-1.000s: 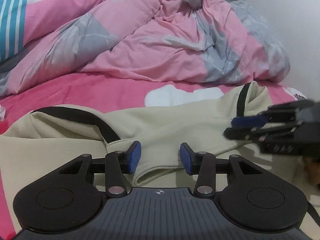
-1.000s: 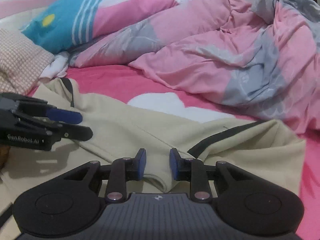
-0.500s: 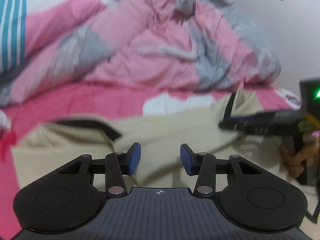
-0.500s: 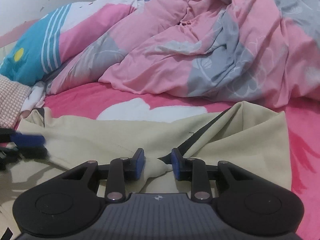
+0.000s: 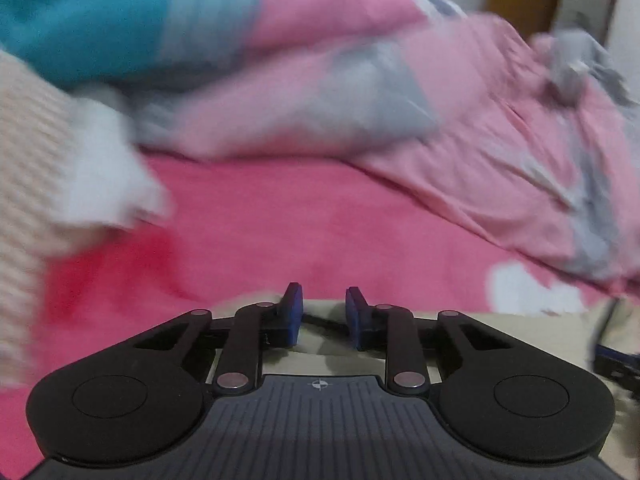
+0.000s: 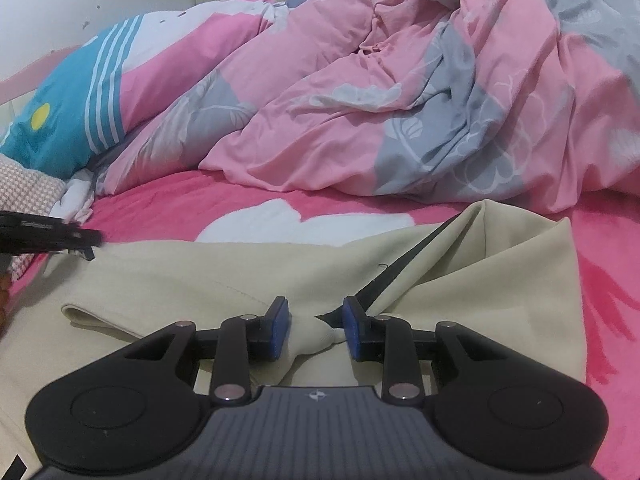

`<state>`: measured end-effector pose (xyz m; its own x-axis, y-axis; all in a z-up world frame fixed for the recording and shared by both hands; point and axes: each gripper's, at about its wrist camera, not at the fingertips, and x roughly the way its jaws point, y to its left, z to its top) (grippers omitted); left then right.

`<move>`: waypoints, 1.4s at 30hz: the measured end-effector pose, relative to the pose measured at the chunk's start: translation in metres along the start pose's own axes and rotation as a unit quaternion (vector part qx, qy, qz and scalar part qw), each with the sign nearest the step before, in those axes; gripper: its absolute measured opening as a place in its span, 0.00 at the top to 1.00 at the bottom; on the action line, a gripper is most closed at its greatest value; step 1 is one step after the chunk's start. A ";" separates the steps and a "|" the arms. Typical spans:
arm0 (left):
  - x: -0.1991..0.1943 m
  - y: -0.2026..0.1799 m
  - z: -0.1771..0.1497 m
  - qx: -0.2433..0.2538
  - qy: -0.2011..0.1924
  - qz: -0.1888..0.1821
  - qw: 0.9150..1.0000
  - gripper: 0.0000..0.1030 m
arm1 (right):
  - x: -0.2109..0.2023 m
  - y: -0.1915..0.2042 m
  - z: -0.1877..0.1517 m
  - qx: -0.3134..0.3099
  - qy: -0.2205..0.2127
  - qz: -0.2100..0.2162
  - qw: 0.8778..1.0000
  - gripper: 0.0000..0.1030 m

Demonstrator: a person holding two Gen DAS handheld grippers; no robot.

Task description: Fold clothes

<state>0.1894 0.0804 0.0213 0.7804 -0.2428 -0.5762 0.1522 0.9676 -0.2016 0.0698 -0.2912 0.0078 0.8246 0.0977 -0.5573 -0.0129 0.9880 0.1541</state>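
pink bedding was spread over the bed sheet (image 6: 168,208), and a crumpled pink and grey quilt (image 6: 400,100) was piled at the back beside a blue striped pillow (image 6: 72,120). a cream garment (image 6: 200,276) with black trim was laid flat at the front of the bed.

a bunch of the cream cloth was seen between the blue pads of the right gripper (image 6: 316,326), with a black strip running up from it. the pads looked pressed on the cloth, so it seemed to be held.

the left gripper (image 5: 322,314) was seen at the far left edge of the garment. its jaws were closing, with a black edge of cloth between them. whether the cloth was pinched yet could not be told, as that view was blurred.

the step in hand seemed to be taking hold for a fold. next, a firm hold by the left side would be needed, then both held parts would have to be lifted together and laid evenly across.
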 end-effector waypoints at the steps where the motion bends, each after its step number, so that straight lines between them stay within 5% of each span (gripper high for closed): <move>1: -0.004 0.008 0.001 0.002 0.003 0.020 1.000 0.62 | 0.000 0.000 0.000 0.000 0.000 0.000 1.000 0.70; 3: -0.010 0.026 0.005 -0.010 0.007 0.023 1.000 0.62 | 0.000 0.000 0.000 0.001 0.000 0.001 1.000 0.70; 6: -0.019 0.035 0.017 -0.028 -0.001 -0.021 0.999 0.59 | 0.000 -0.002 0.000 0.004 -0.001 0.004 1.000 0.70; 11: -0.018 -0.006 0.035 0.051 -0.001 -0.069 0.996 0.45 | 0.000 -0.004 -0.001 0.008 -0.002 0.009 1.000 0.70; 14: -0.004 -0.024 0.023 0.096 0.040 -0.024 0.994 0.46 | -0.001 -0.005 0.000 0.011 -0.003 0.011 1.000 0.70; 17: -0.002 -0.001 0.019 0.046 0.051 -0.016 0.998 0.47 | -0.001 -0.005 -0.001 0.011 -0.003 0.012 1.000 0.69; 20: -0.008 0.027 0.028 -0.005 0.057 -0.059 0.997 0.46 | -0.001 -0.006 -0.001 0.013 -0.005 0.016 1.000 0.69; 24: -0.008 0.013 0.031 0.108 0.083 -0.078 0.988 0.43 | -0.001 -0.009 -0.002 0.021 -0.007 0.024 0.999 0.69; 30: 0.016 -0.022 0.012 0.252 0.115 -0.071 0.958 0.42 | -0.002 -0.012 -0.003 0.030 -0.011 0.033 0.999 0.68; 33: 0.023 -0.022 0.012 0.234 0.111 -0.070 0.963 0.43 | -0.002 -0.013 -0.004 0.033 -0.013 0.036 0.999 0.68; 37: 0.023 -0.027 0.006 0.224 0.087 -0.059 0.969 0.56 | -0.002 -0.017 -0.004 0.042 -0.015 0.044 0.998 0.68; 39: 0.017 -0.039 0.000 0.251 0.062 -0.041 0.965 0.66 | -0.003 -0.018 -0.005 0.047 -0.016 0.047 0.998 0.68; 42: 0.004 -0.058 -0.019 0.317 0.002 0.020 0.948 0.75 | -0.003 -0.018 -0.004 0.048 -0.015 0.047 0.998 0.68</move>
<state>0.1721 0.0221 0.0162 0.7911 -0.2039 -0.5767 0.4570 0.8236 0.3358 0.0653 -0.3089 0.0028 0.8394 0.1842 -0.5114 -0.0380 0.9584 0.2829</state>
